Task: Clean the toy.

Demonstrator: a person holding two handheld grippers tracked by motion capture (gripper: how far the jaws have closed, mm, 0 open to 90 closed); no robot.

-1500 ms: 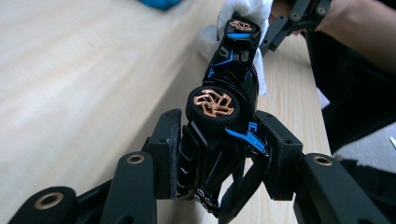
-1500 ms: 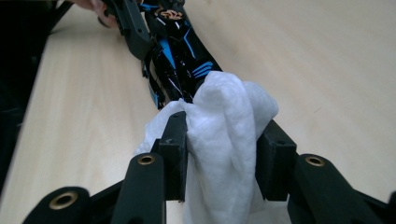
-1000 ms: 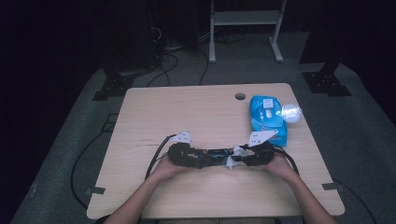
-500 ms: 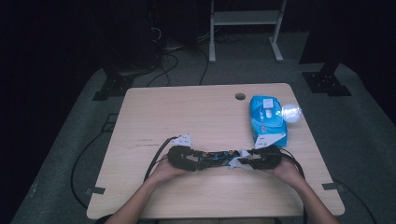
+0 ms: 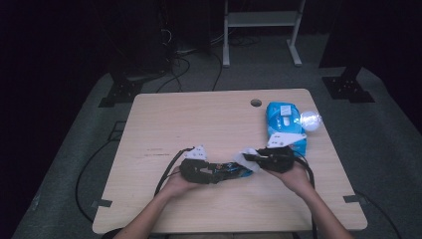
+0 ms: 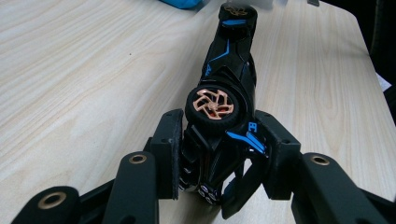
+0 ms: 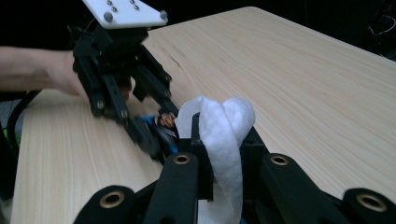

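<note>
A person sits at the near edge of a pale wooden surface, forearms reaching in from below, a pair of tongs in each hand. The left tongs are clamped on a black toy car with blue trim and copper-coloured wheels — in the left gripper view the two pads press its flanks just behind one wheel, and the car's body stretches away from the jaws, low over the wood. From the high view the car lies across the gap between the two hands, near the front middle of the surface. The right tongs are closed on a folded white wipe, which bulges up in a soft loop above the jaws; in the right gripper view the wipe sits just beside the car's far end, though whether it touches the car cannot be told. That view also shows the left tongs and the left hand farther off, with a white plate on top. Behind the right hand, toward the right edge, lies a blue pack of wipes with a white label, and a small clear, shiny object rests just beside it — too glary to identify. A round cable hole sits near the far edge.
</note>
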